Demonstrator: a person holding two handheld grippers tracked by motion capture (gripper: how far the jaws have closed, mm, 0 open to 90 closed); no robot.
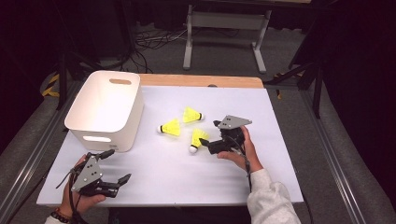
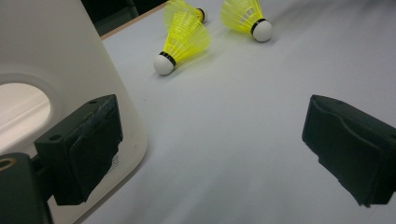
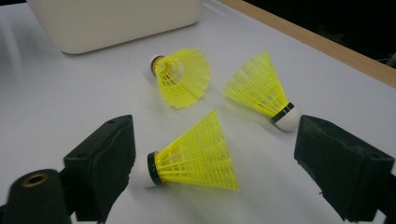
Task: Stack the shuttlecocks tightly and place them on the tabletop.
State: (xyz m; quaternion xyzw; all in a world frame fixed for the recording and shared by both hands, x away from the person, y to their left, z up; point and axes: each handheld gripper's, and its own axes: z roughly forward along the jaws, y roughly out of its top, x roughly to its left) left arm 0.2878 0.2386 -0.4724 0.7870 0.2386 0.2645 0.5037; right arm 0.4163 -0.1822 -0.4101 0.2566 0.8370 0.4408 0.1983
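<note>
Three yellow shuttlecocks lie mid-table: one (image 1: 170,127) nearest the white bin (image 1: 102,109), one (image 1: 192,115) behind it, one (image 1: 198,140) closest to the person. My right gripper (image 1: 211,134) is open at that closest shuttlecock (image 3: 196,154), which lies on the table between the jaws, its white cork beside the left jaw. The other two (image 3: 184,77) (image 3: 264,91) lie just beyond. My left gripper (image 1: 117,165) is open and holds nothing near the front left, beside the bin's corner (image 2: 56,70). Ahead of the left gripper (image 2: 215,140) lie the shuttlecocks (image 2: 184,42) (image 2: 247,16).
The bin stands open-topped at the table's left with handle cut-outs. A wooden strip (image 1: 201,80) runs along the table's far edge. White tabletop (image 1: 187,177) spreads between the two hands and to the right of the shuttlecocks.
</note>
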